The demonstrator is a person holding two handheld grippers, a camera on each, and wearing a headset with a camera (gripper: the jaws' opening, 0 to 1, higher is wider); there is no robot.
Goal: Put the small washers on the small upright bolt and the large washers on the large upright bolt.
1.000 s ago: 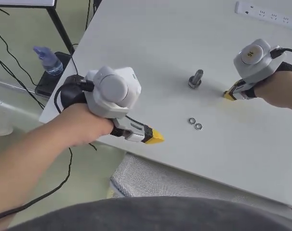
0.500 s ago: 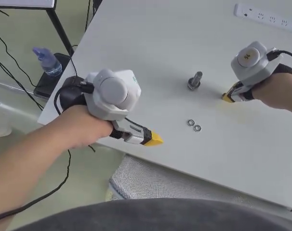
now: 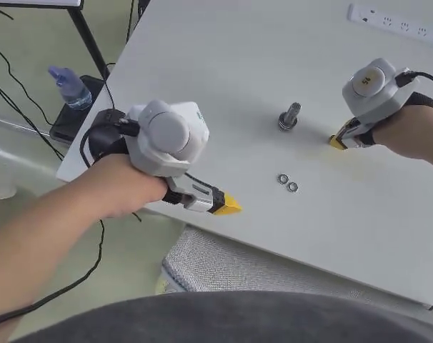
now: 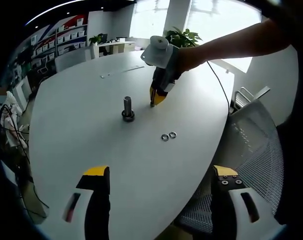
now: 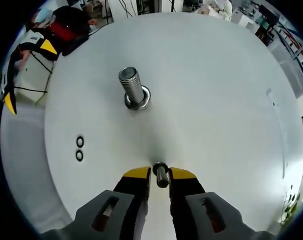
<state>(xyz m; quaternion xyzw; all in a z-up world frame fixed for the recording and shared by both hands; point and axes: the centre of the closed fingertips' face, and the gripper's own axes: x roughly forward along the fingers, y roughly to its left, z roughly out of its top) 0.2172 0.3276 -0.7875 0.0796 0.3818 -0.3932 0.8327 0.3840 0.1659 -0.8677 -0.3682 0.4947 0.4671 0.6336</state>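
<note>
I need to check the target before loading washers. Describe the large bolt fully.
The large bolt is shiny grey metal, standing upright on the white table, threaded shank up. A wider ring sits at its base; head or washer, I cannot tell. Only the table touches it; two washers lie apart from it.

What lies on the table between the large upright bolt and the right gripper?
The stretch from the large bolt to the right gripper is bare table in the right gripper view; the two washers lie aside.
</note>
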